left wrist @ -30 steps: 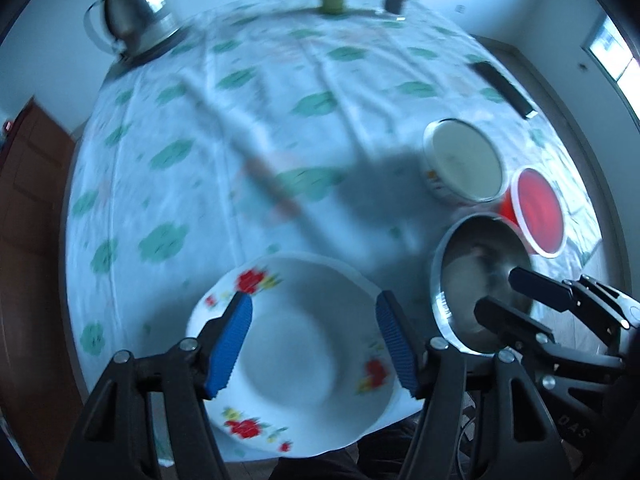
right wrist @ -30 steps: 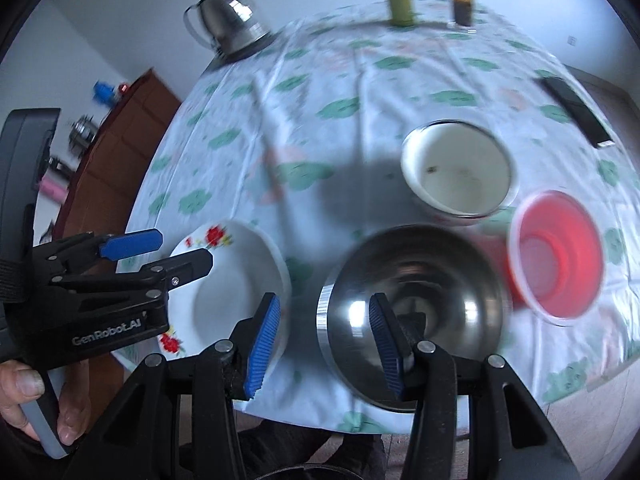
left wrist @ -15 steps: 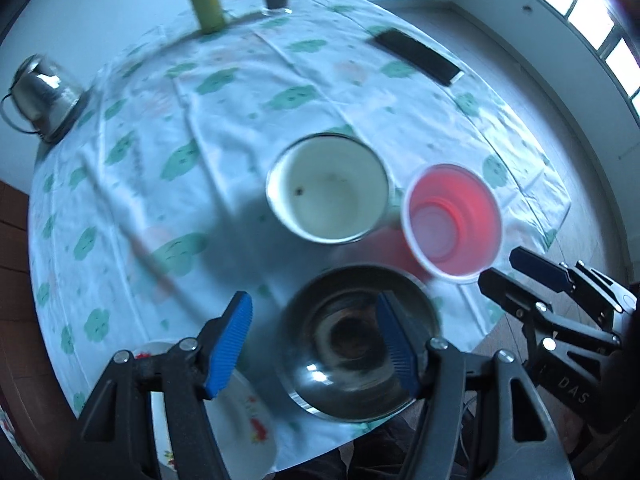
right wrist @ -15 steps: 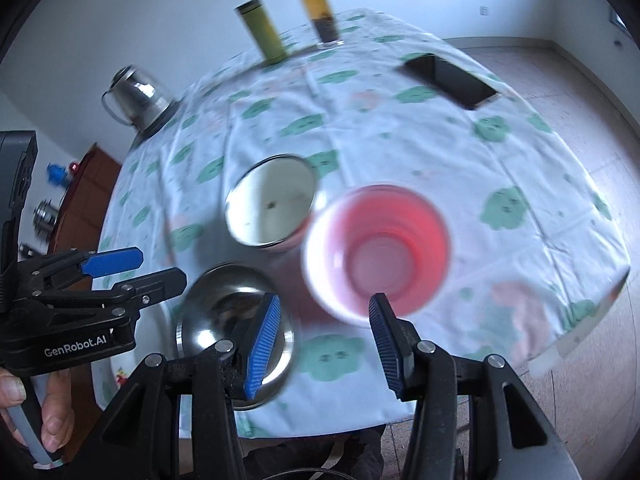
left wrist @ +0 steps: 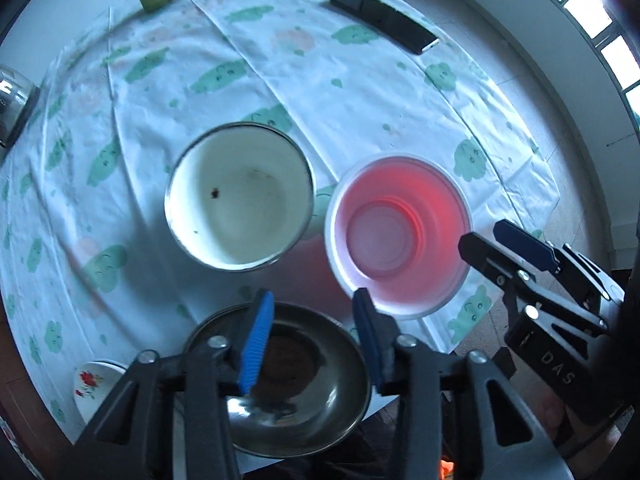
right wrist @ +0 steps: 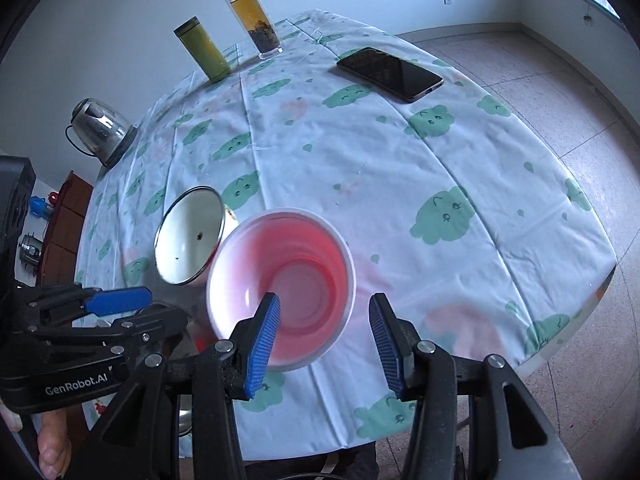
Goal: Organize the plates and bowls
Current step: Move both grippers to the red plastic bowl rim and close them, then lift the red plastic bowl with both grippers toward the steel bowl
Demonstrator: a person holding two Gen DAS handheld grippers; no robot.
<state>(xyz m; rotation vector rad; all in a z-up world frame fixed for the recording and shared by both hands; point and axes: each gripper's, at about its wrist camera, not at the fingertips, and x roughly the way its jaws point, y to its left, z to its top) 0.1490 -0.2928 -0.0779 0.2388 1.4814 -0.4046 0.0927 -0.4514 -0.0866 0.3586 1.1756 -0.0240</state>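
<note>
Jaws of the left gripper (left wrist: 312, 332) have just been closing, nothing gripped, above the empty steel bowl (left wrist: 304, 412). Right gripper (right wrist: 324, 336) is part open over the empty red bowl's (right wrist: 296, 276) near rim. White bowl (left wrist: 240, 200) holds 2 dark specks.

Pale blue-grey walls (right wrist: 120, 20), tiled floor (right wrist: 560, 92), bright window (left wrist: 592, 20), brown wooden cabinet (right wrist: 64, 216)

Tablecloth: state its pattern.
The tablecloth is pale with green smiling cloud shapes and fainter pink ones, seen best in the right wrist view.
</note>
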